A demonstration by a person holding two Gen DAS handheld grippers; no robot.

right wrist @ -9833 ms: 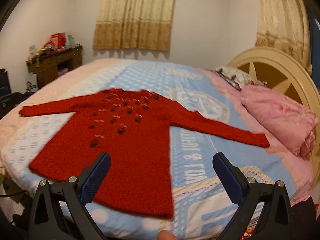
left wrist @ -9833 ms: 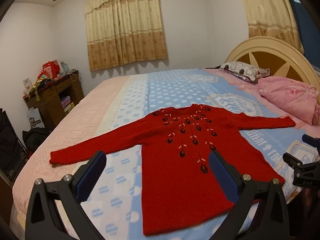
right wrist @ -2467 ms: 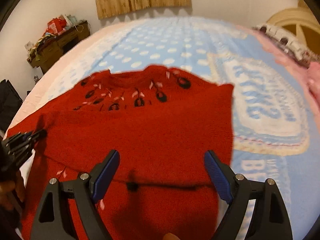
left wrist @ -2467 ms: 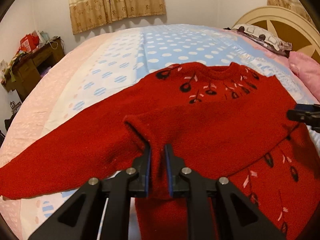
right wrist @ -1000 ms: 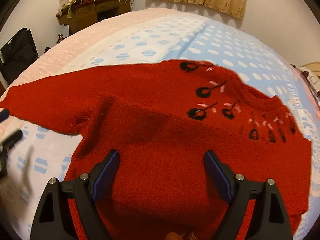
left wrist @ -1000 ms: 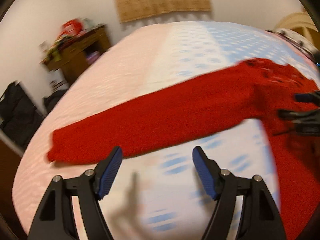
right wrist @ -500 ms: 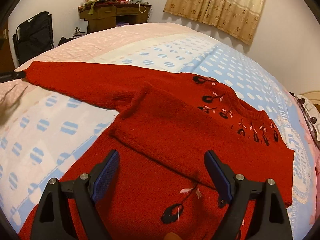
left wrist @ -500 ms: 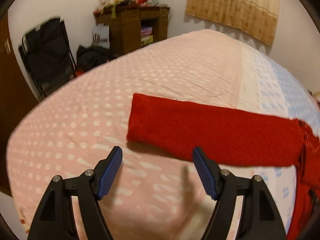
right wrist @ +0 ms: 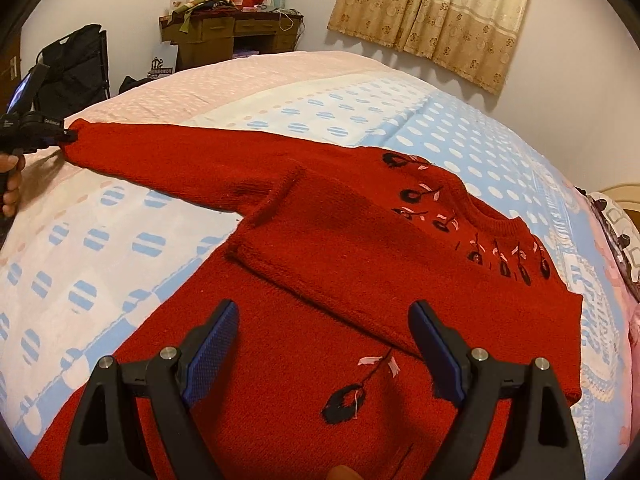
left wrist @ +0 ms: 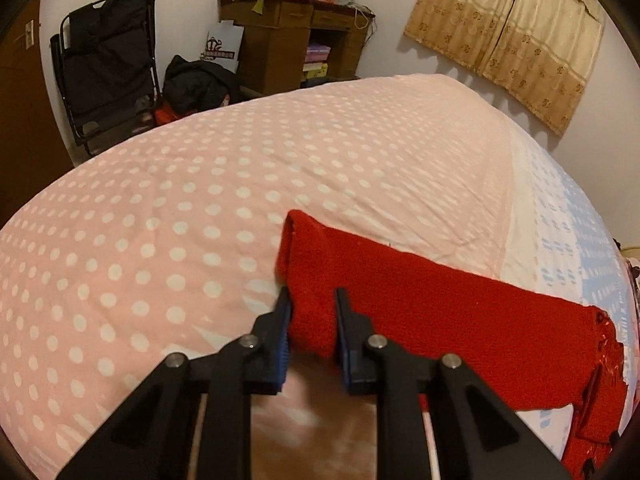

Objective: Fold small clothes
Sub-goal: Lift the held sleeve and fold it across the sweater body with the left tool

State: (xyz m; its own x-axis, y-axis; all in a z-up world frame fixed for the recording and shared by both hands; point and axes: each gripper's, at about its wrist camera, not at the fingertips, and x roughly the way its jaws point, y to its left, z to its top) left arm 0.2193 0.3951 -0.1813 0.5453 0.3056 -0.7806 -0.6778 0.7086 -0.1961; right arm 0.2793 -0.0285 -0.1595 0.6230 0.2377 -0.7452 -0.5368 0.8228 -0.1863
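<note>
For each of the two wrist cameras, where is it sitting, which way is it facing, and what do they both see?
Left wrist: on the left gripper, low over the pink bedspread, facing the desk corner; its fingers pinch the sweater cuff.
Right wrist: on the right gripper, above the red sweater body, facing the curtain wall; jaws open; a fingertip shows at the bottom edge.
Shared: the outstretched sleeve, the desk; the right view also catches the left gripper.

Bare bedspread (left wrist: pixel 168 216) all around sleeve (left wrist: pixel 420 312).

Bed (right wrist: pixel 360 92) spread with a dotted pink-and-blue cover; red sweater (right wrist: pixel 360 280) laid flat on it, one sleeve (left wrist: pixel 400 300) stretched out.
</note>
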